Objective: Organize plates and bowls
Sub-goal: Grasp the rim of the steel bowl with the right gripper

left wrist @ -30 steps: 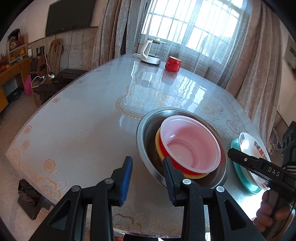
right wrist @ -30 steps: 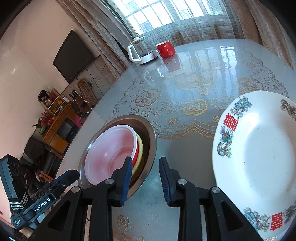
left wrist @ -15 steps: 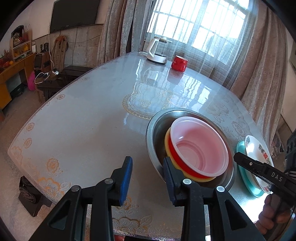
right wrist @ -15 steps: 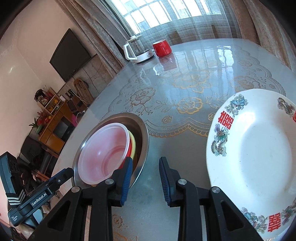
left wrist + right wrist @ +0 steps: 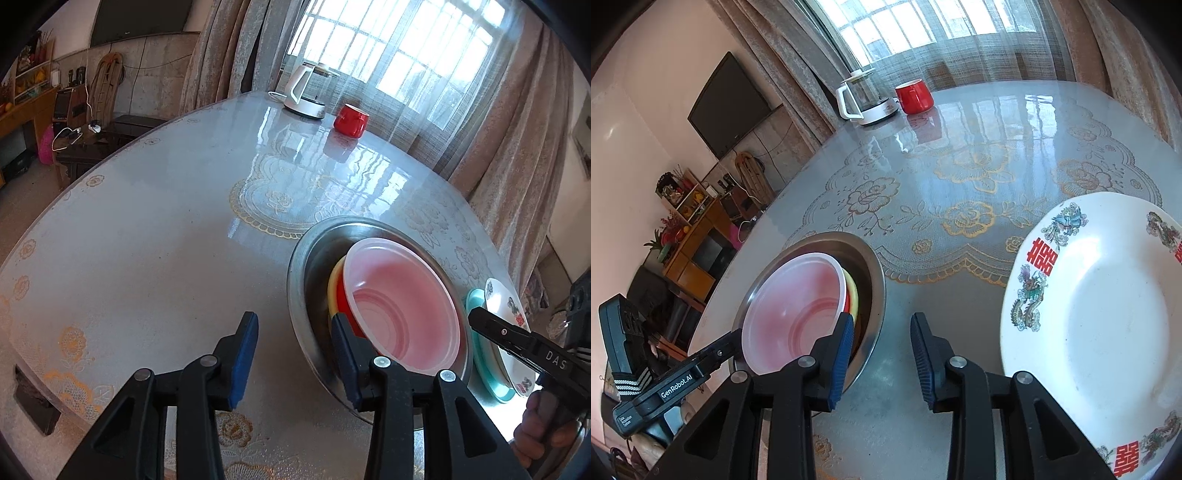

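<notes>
Mostly hidden teal plate (image 5: 476, 306) under white plate (image 5: 1108, 325), left gripper (image 5: 293, 363) jaws opening, empty, right gripper (image 5: 881, 360) jaws part-open, empty.

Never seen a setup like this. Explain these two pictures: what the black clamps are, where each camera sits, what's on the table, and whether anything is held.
No robot here: a person holds a hand-operated gripper in each hand, with a camera on each looking along its fingers. One picture comes from the left gripper, the other from the right gripper. Both are opening, with nothing between their fingers.

On the table: a steel basin holding nested plastic bowls, a white patterned plate resting on a teal plate, and farther off a kettle and red cup.
</notes>
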`<state>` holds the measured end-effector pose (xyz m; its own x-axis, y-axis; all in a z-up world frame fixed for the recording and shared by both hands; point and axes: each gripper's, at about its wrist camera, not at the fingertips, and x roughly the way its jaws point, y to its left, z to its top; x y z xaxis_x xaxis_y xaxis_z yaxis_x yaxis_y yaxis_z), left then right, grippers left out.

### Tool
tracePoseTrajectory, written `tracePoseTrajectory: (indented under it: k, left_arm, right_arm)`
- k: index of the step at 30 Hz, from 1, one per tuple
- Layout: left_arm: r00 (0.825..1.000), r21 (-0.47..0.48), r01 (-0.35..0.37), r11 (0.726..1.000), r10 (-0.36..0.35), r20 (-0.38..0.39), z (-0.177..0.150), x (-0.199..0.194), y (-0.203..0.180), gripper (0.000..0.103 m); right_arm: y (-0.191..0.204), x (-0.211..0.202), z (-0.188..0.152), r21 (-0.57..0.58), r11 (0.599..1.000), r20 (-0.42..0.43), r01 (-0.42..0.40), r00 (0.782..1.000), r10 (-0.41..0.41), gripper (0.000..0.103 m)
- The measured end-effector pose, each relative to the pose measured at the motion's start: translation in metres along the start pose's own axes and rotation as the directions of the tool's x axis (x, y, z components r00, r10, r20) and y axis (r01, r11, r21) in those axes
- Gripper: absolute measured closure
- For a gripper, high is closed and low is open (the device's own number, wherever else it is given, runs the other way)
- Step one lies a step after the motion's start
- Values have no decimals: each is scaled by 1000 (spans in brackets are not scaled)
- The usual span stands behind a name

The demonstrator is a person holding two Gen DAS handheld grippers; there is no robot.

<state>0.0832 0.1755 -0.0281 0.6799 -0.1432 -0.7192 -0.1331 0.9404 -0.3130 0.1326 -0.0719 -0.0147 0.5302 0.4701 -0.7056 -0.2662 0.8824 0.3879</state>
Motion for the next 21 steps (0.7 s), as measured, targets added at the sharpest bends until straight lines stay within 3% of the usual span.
tracePoseTrajectory:
  k: [7,15,21]
  left_arm:
    - [1000,27,-12,1000,12,-19,6,8,0,64]
    - [999,83,15,996,-12,-31,6,14,-7,83]
    - [1000,97,22,995,-21,-12,3,12,-7,84]
  right_arm:
    - [2,10,1,-27,999,-16,18,1000,-18,77]
    - [2,25,2,-28,1000,-60,-4,998,3,77]
    - [-1,26,1,-17,1000,-61,-20,998,19,78]
